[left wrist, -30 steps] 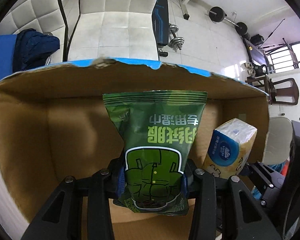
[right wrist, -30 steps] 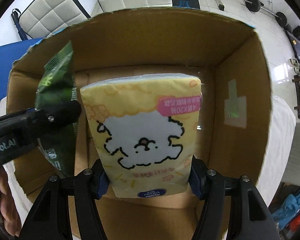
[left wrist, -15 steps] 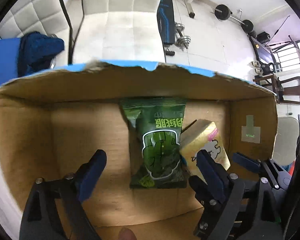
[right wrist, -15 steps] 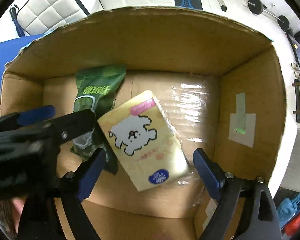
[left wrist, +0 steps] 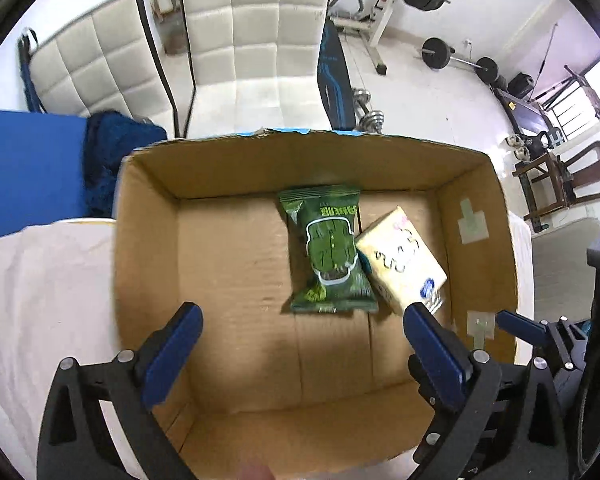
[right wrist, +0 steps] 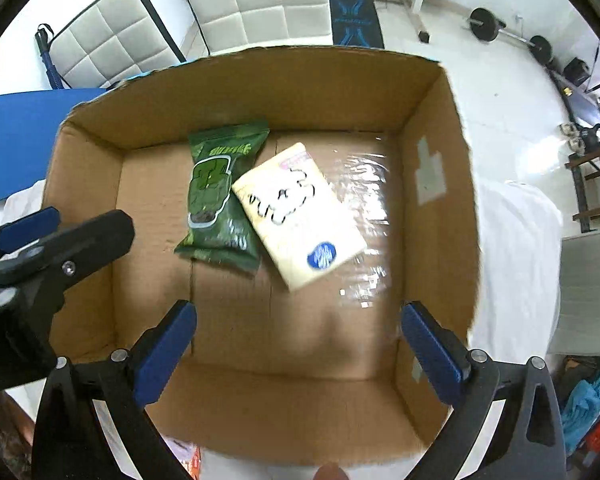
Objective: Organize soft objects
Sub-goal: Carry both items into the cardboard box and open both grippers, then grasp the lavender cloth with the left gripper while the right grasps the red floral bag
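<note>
A green snack bag (left wrist: 332,252) (right wrist: 216,196) lies flat on the floor of an open cardboard box (left wrist: 148,240) (right wrist: 436,200). A yellow tissue pack (left wrist: 400,256) (right wrist: 300,216) with a white dog drawing lies against the bag's right side, tilted. My left gripper (left wrist: 300,314) hangs above the box, its jaws opening wide with nothing between them. My right gripper (right wrist: 298,308) is also above the box, jaws opening, likewise empty. In the right wrist view the left gripper's black fingers (right wrist: 60,240) show at the left edge.
The box stands on a white cloth (left wrist: 40,280) (right wrist: 516,260). A blue mat (left wrist: 24,168) and a dark blue garment (left wrist: 112,148) lie to its left. White padded chairs (left wrist: 256,52) and gym weights (left wrist: 436,54) stand on the floor beyond.
Both grippers opened and let go: the green bag and the tissue pack dropped onto the box floor. Both grippers then rose and pulled back, so the box looks smaller.
</note>
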`<state>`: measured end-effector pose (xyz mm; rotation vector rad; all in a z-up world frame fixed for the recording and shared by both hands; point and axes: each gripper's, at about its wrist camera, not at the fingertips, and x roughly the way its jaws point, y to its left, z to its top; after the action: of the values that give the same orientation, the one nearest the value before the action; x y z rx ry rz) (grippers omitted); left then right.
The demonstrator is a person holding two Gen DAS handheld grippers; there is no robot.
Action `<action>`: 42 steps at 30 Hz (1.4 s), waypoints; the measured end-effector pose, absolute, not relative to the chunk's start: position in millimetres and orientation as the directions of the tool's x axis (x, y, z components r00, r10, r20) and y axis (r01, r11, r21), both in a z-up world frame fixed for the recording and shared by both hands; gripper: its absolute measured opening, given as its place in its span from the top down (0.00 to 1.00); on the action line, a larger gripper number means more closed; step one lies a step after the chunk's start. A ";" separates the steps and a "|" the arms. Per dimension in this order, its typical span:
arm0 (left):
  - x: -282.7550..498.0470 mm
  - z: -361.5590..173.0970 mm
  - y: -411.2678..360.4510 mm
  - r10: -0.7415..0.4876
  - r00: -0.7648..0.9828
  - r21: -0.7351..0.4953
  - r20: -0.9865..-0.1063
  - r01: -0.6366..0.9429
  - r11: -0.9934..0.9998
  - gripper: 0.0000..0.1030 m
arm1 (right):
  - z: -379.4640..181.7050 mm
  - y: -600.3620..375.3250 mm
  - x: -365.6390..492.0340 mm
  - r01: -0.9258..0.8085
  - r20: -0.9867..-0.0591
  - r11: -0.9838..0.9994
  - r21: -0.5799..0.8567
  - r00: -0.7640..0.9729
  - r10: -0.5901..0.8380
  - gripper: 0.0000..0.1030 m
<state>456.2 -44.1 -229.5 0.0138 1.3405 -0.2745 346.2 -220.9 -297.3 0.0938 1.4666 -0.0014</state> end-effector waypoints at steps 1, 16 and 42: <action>450.0 -225.3 -43.3 -0.188 0.211 -0.144 -0.959 0.206 0.968 0.00 | -290.8 -220.3 336.9 0.060 -0.992 0.996 0.063 0.116 0.055 0.00; 342.6 -136.3 -26.3 -0.173 0.417 -0.106 -0.892 0.180 0.978 0.00 | -210.2 -205.9 261.1 0.013 -0.926 0.995 0.104 0.367 0.092 0.00; 237.3 -332.0 81.2 -0.177 -0.022 -0.161 -0.984 -0.322 0.933 0.00 | -399.7 -246.5 214.0 0.100 -0.984 0.983 0.156 -0.075 0.164 0.00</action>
<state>237.3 81.2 -332.0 -0.3929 1.6019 0.1201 214.0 -246.5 -399.7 0.2025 1.6490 0.0530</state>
